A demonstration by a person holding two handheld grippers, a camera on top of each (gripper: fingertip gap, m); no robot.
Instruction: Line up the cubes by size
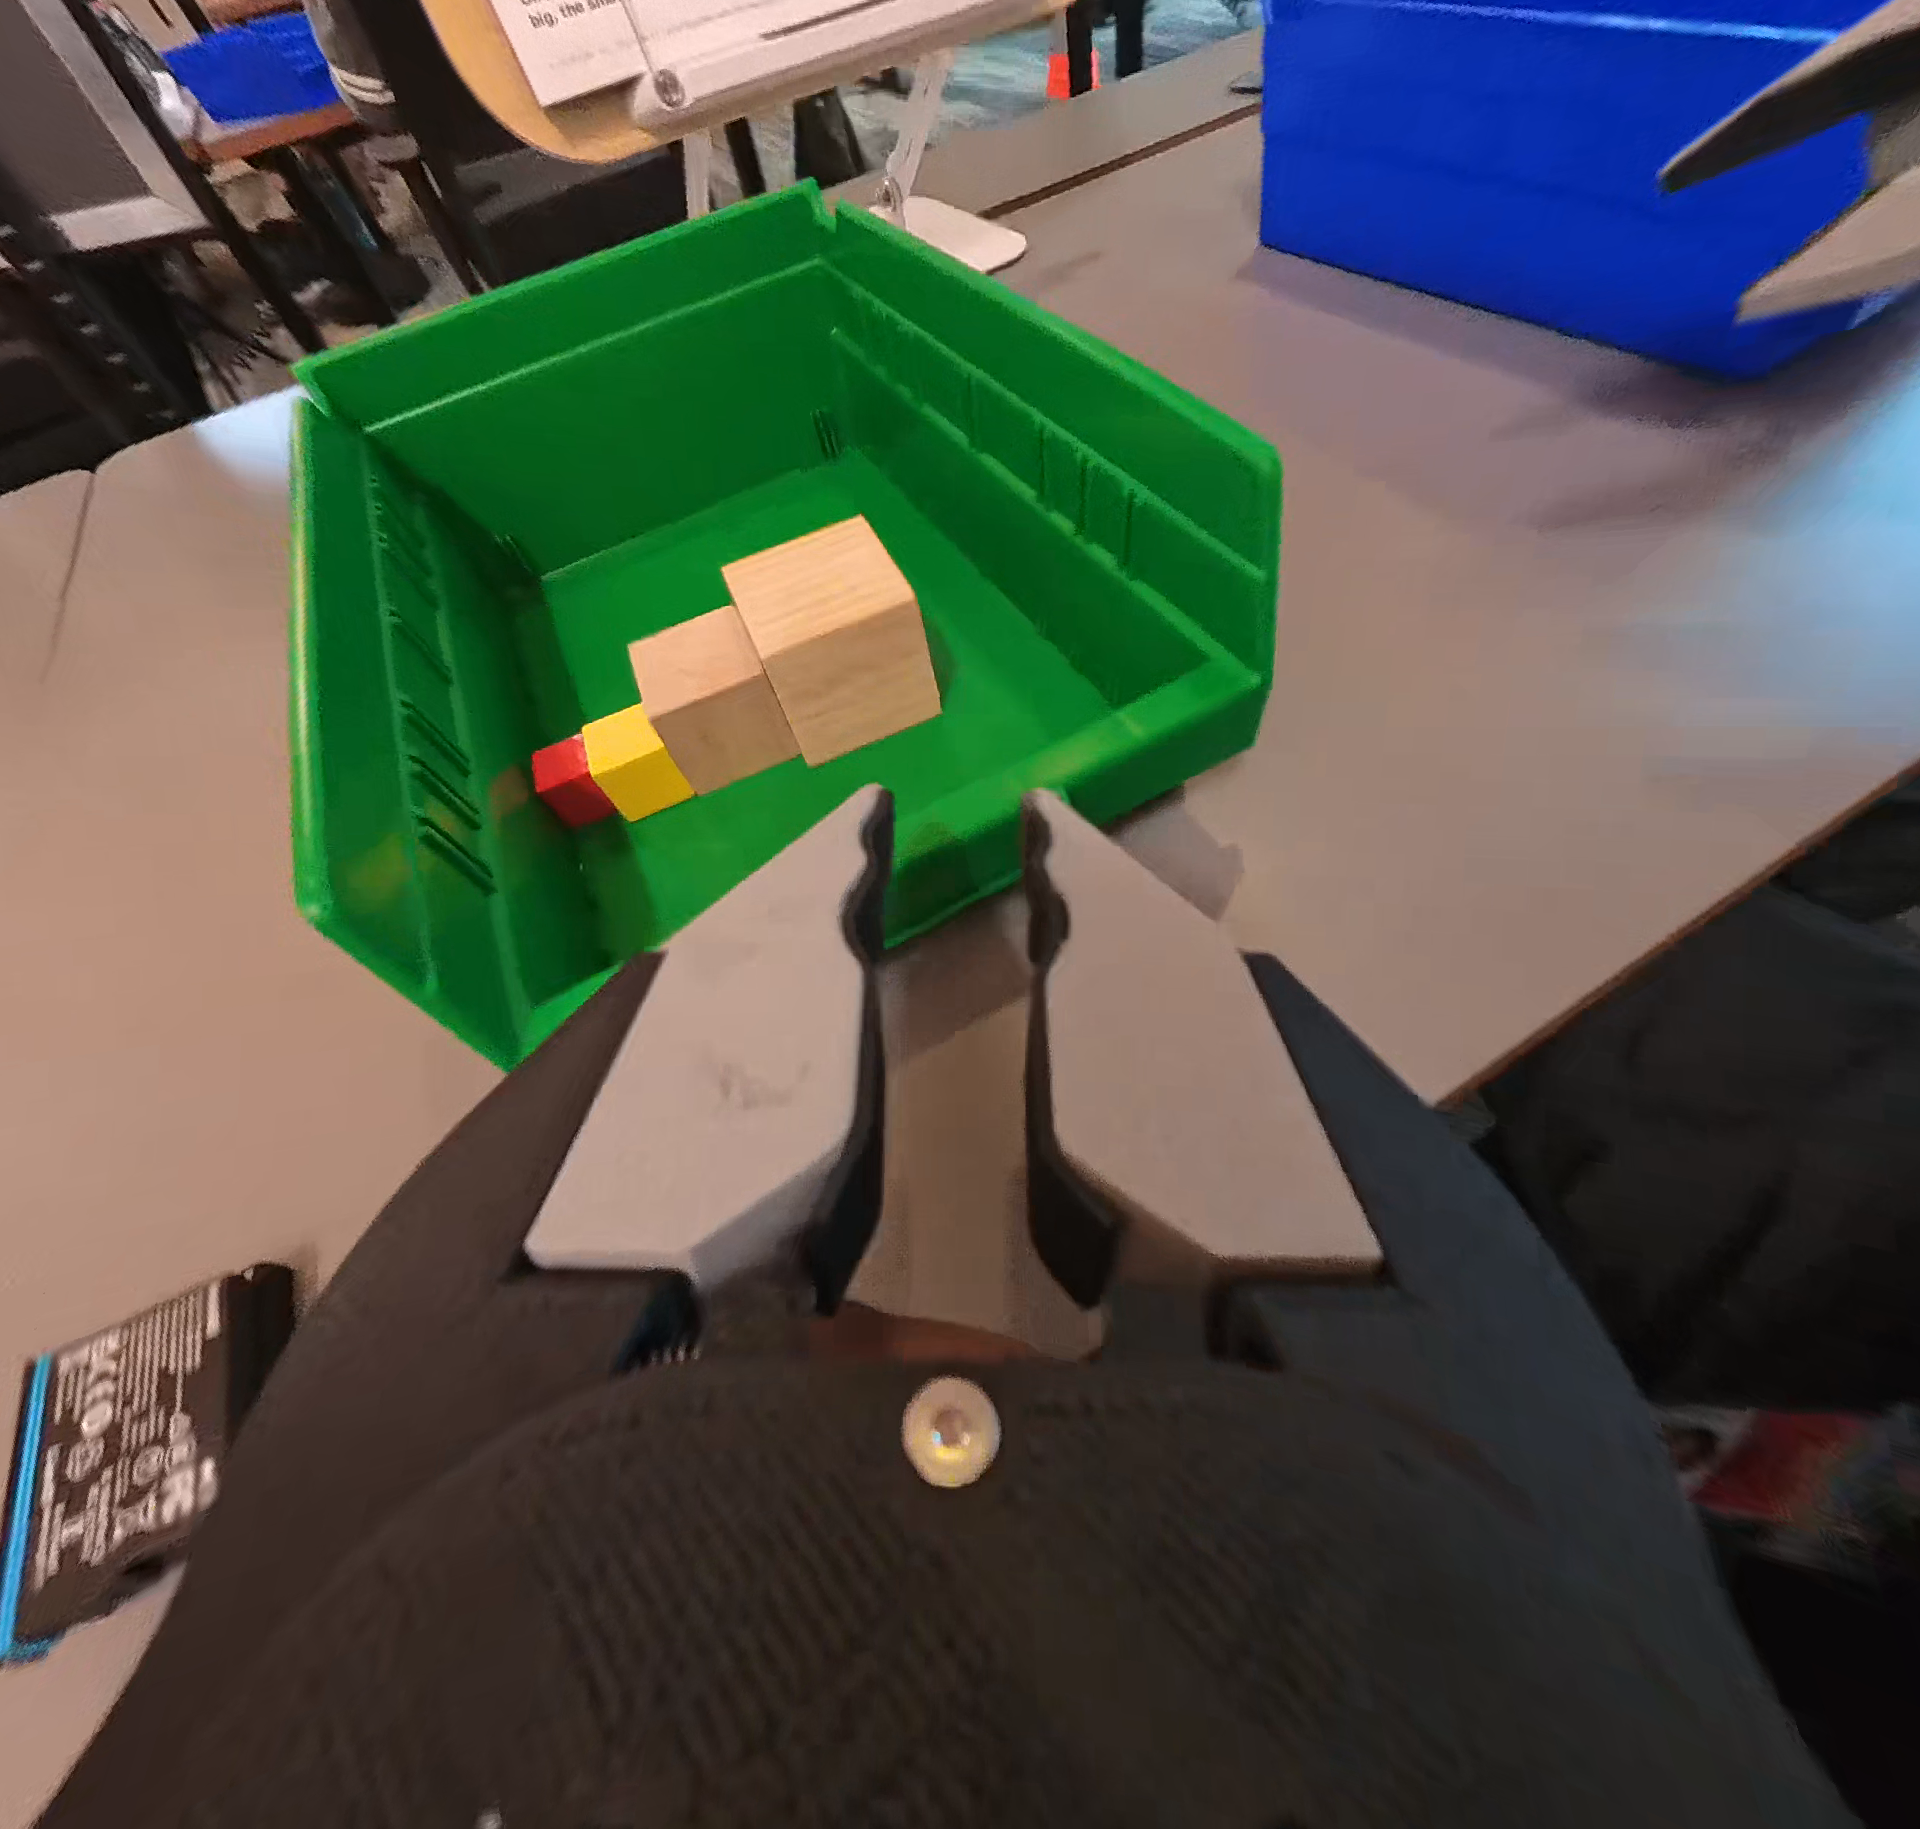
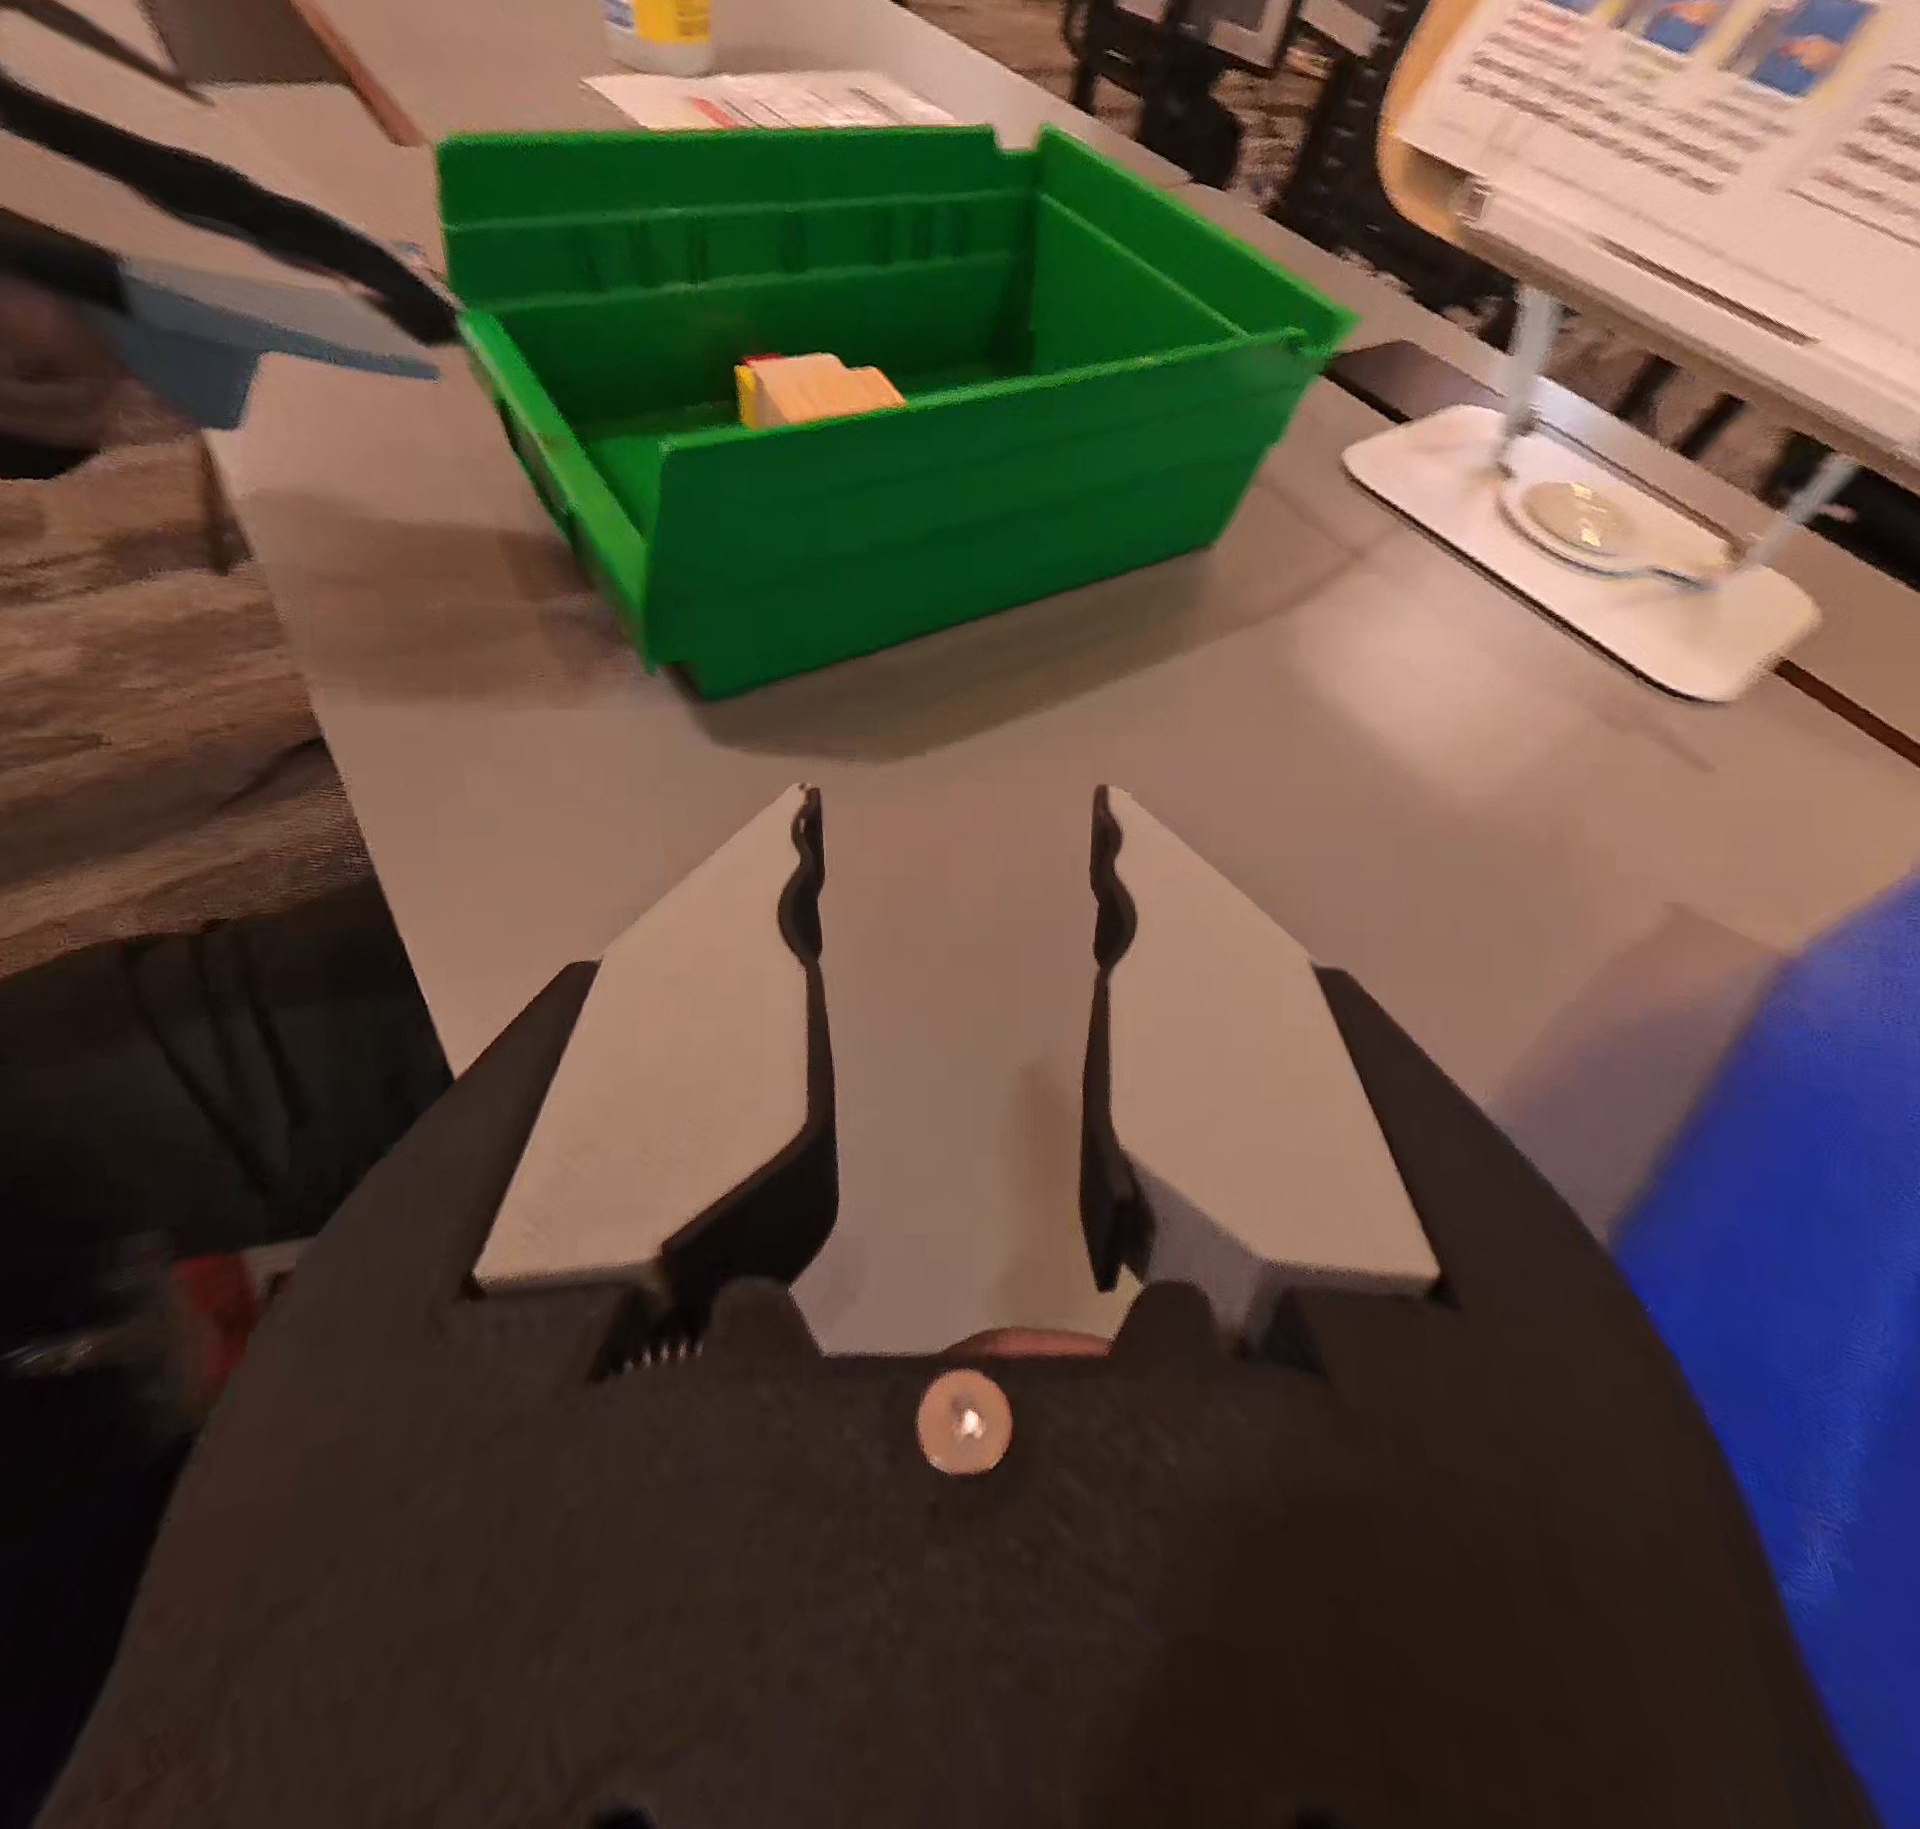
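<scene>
From my left gripper (image 1: 956, 813) the row of cubes lies just ahead and a little to the left, inside the green bin (image 1: 1049, 408) on the counter (image 1: 1455, 584). The line runs diagonally away from me: red cube (image 1: 566, 780) nearest the bin's left wall, then the yellow cube (image 1: 636, 761), the mid wooden cube (image 1: 712, 699), and the large wooden cube (image 1: 836, 636) farthest in. Each seems to touch its neighbour, rising in size along that axis, so I judge the ordering done or nearly so.

My left fingers (image 1: 727, 1052) stand slightly apart with nothing between them, their tips over the bin's low front lip. My right gripper (image 2: 956, 813) is well back over bare counter, its fingers wider apart and empty, so the left one is clearly nearer the cubes.

From the right wrist view the cubes sit mostly hidden behind the bin's near wall and the picture is smeared, so I cannot confirm the row's straightness from there.

Room for moving: open green floor lies to the right of the large cube and in front of the row; the red end sits tight to the left wall, leaving little clearance for a finger there. The blue bin (image 1: 1558, 169) stands well off to the right, and the sign stand (image 2: 1579, 574) sits beyond the green bin.
</scene>
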